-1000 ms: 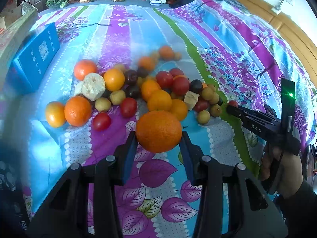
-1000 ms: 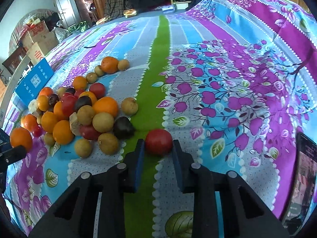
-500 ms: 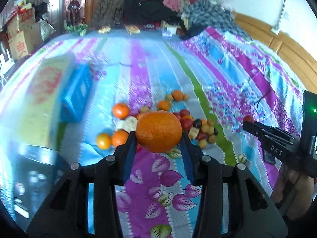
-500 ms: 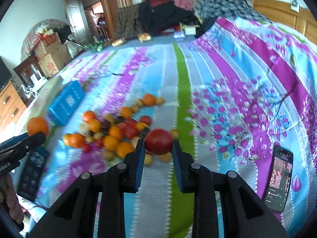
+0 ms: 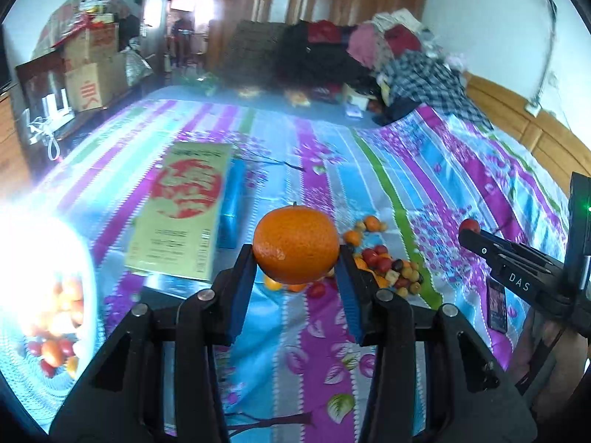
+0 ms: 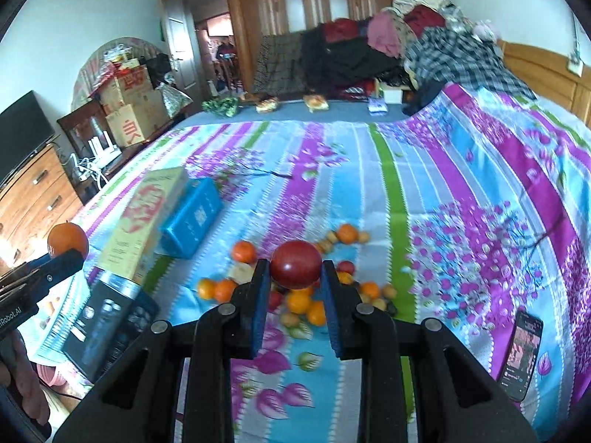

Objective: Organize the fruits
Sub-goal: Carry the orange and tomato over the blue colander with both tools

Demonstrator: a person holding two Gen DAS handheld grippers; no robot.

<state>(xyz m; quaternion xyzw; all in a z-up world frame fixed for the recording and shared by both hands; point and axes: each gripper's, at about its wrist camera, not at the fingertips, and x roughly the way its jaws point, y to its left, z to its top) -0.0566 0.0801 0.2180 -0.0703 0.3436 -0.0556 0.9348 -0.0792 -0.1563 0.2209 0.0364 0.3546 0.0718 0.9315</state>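
My left gripper (image 5: pixel 295 254) is shut on a big orange (image 5: pixel 295 244), held high above the bed. My right gripper (image 6: pixel 294 271) is shut on a dark red round fruit (image 6: pixel 295 265), also lifted. Each gripper shows in the other's view: the orange (image 6: pixel 67 239) at the left edge, the red fruit (image 5: pixel 469 226) at the right. The fruit pile (image 6: pixel 306 288) of oranges, red and small yellowish fruits lies on the flowered bedspread (image 6: pixel 424 192) below both. At the lower left of the left wrist view, a white basket (image 5: pixel 55 373) holds small red and orange fruits, partly lost in glare.
A yellow-and-red flat box (image 5: pixel 181 210), a blue box (image 6: pixel 192 217) and a dark box (image 6: pixel 110 321) lie left of the pile. A phone (image 6: pixel 521 354) rests on the bedspread at the right. Clothes (image 6: pixel 388 48) are heaped at the far end. A person's hand (image 5: pixel 546 347) holds the right gripper.
Both grippers have risen well above the bed with their fruits still gripped, so the pile looks much smaller. The boxes and the basket at the left have come into view.
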